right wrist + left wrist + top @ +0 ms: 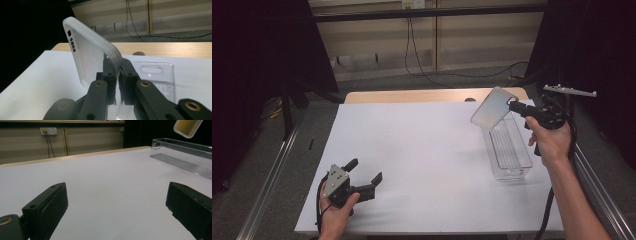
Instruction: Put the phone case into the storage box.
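Right gripper view shows right tongs [117,75] clamped on a frosted phone case [92,52] above the clear tray [507,150] at white bench's [422,150] right edge; left tongs [117,210] apart; grey floor beyond.

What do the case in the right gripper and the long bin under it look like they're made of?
Phone case: seemingly soft, frosted translucent plastic or silicone; light passes through it, its rim is rounded and it has small cutouts. The right gripper is shut on its rim.

Long bin: apparently hard, clear, glossy plastic, possibly acrylic; the white table shows through its walls, its floor is ribbed and its end wall has a handle slot.
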The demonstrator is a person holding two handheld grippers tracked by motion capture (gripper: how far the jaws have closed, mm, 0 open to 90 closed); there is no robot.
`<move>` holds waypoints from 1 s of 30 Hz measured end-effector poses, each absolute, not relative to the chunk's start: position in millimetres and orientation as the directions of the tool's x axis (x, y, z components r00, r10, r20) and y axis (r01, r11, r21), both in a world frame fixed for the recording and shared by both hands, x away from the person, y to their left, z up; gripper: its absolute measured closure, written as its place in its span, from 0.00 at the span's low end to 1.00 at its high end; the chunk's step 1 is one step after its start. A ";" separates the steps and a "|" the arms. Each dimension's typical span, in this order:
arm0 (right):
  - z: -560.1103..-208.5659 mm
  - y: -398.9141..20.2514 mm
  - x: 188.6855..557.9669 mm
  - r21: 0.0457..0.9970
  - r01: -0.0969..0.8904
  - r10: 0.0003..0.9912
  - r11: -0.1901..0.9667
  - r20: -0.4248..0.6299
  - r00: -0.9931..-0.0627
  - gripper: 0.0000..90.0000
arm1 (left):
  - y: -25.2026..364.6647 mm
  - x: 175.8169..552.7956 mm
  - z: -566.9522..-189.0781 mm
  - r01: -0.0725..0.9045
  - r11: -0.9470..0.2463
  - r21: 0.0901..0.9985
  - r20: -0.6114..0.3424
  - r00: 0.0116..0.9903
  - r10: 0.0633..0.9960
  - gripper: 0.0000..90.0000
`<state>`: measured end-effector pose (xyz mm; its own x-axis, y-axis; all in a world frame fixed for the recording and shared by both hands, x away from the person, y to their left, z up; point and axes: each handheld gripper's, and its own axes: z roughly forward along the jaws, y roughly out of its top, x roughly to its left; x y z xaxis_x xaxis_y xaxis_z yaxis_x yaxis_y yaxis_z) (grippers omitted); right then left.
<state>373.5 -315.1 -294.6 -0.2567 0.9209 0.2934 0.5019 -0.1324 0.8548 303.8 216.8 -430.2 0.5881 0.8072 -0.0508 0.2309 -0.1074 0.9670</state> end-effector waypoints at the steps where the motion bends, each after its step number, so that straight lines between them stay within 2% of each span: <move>1: -294.3 -316.6 373.9 0.856 0.500 0.923 -0.132 0.290 -0.253 0.94 | 216.9 304.0 -430.4 0.231 -0.105 0.967 -0.052 0.585 0.809 0.05; 10: -295.4 -327.2 382.4 0.883 0.461 0.944 -0.093 0.225 -0.242 0.94 | 214.6 303.1 -431.2 0.242 -0.116 0.963 -0.055 0.601 0.798 0.05; 30: -306.3 -338.7 405.1 0.898 0.439 0.976 -0.016 0.109 -0.186 0.94 | 218.1 307.4 -433.1 0.250 -0.118 0.961 -0.050 0.578 0.814 0.04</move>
